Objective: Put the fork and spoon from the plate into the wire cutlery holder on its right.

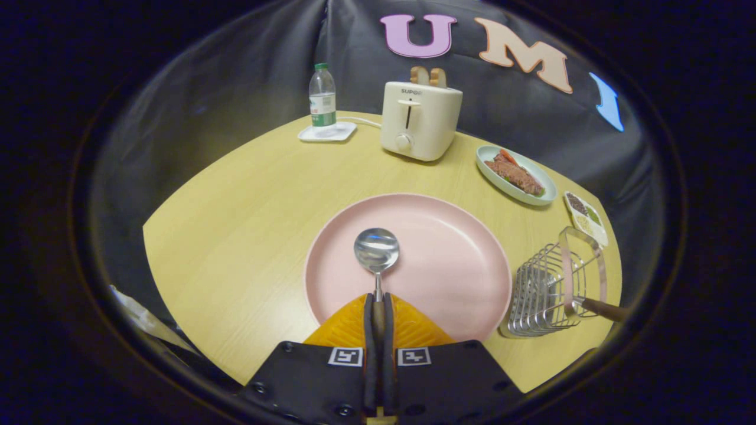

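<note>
Gripper [378, 307] is clenching the spoon [377, 252] by its handle, bowl jutting ahead over the pink plate [460, 271]. Wire cutlery holder [549, 292] is sitting to the right, a wooden-handled utensil [602, 309] already inside. A thin grip is risking the spoon swivelling and snagging the wires.

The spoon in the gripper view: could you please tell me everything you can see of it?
The spoon looks like polished metal, with a round, shiny bowl and a thin neck that widens into a darker, wood-like handle. The handle runs back between the gripper's fingers, which are closed on it from both sides. The bowl points straight ahead, beyond the fingertips, over the middle of the pink plate. Whether the bowl rests on the plate or hangs just above it cannot be told.
</note>
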A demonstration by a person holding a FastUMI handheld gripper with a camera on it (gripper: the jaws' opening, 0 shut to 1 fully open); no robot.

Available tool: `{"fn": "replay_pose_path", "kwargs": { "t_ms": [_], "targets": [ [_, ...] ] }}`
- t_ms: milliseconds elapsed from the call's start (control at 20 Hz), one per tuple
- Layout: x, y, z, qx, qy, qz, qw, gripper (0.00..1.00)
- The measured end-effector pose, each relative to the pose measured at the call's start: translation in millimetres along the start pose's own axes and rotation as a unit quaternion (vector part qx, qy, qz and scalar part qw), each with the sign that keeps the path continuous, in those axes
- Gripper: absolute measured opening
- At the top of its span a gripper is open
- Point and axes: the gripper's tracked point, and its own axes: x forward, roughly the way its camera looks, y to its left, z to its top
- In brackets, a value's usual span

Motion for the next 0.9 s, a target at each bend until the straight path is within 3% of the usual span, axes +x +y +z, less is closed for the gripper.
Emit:
{"fn": "replay_pose_path", "kwargs": {
  "t_ms": [900],
  "targets": [
    [-77,-80,26,0.039,0.060,0.000,0.997,0.08]
  ]
}}
